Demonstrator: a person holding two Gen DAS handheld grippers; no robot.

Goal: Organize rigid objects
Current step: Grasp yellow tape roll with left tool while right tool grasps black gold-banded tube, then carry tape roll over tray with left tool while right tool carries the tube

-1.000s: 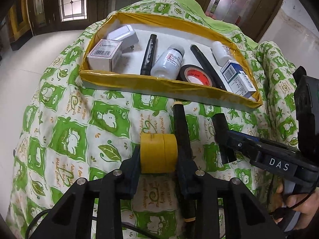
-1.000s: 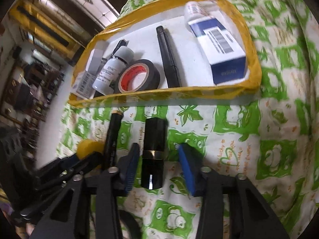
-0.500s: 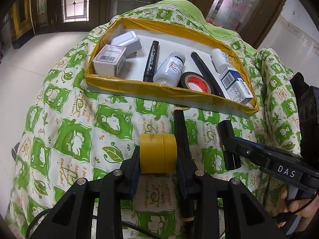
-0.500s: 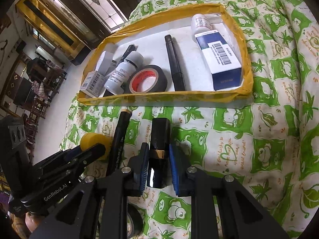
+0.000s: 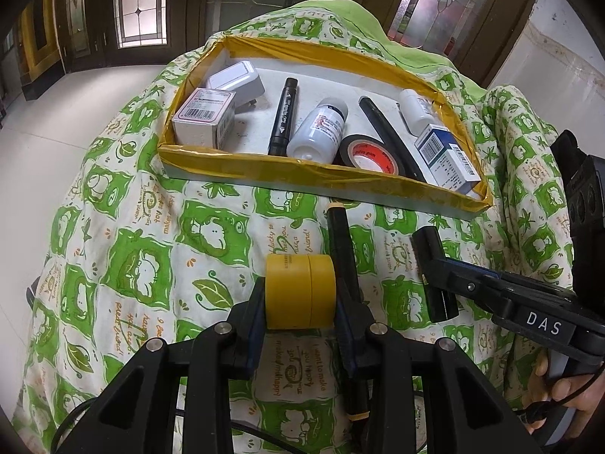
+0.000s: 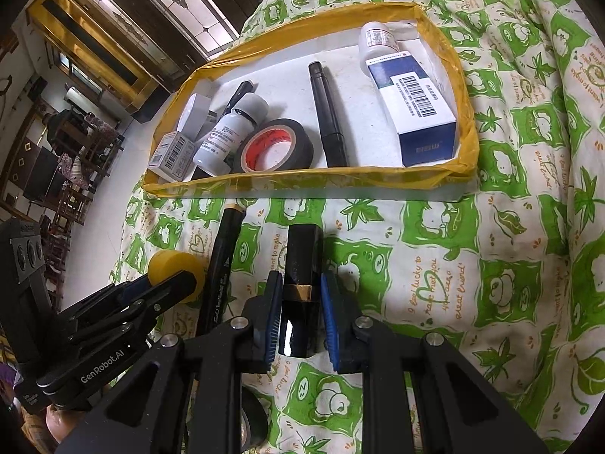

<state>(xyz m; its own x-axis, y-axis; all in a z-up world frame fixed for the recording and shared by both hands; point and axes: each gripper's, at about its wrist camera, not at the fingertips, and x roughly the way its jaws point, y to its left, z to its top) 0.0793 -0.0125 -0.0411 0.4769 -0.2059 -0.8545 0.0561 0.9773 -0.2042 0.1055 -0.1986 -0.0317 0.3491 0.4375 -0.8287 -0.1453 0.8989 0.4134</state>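
Note:
My left gripper (image 5: 300, 287) is shut on a yellow round jar (image 5: 300, 302), held on its side just above the green-patterned cloth. My right gripper (image 6: 301, 280) is shut on a black tube (image 6: 302, 249) with a gold band, its blue pads pressing on both sides. In the left wrist view that right gripper (image 5: 435, 276) sits to the right, and the tube (image 5: 429, 244) sticks out of it. A black marker (image 5: 340, 238) with tan ends lies on the cloth between the two grippers. The yellow-rimmed tray (image 5: 302, 166) lies just beyond both.
The tray (image 6: 302, 179) holds white boxes, a black marker, a white bottle (image 6: 227, 132), a black tape roll (image 6: 278, 145), a black pen, a small bottle and a blue-white box (image 6: 416, 102). Another black tape roll (image 6: 253, 423) lies under my right gripper. A hand (image 5: 567, 389) holds its handle.
The right gripper's jaws closed onto the black tube, which lay loose between them before. The left gripper kept its hold on the yellow jar and stayed put.

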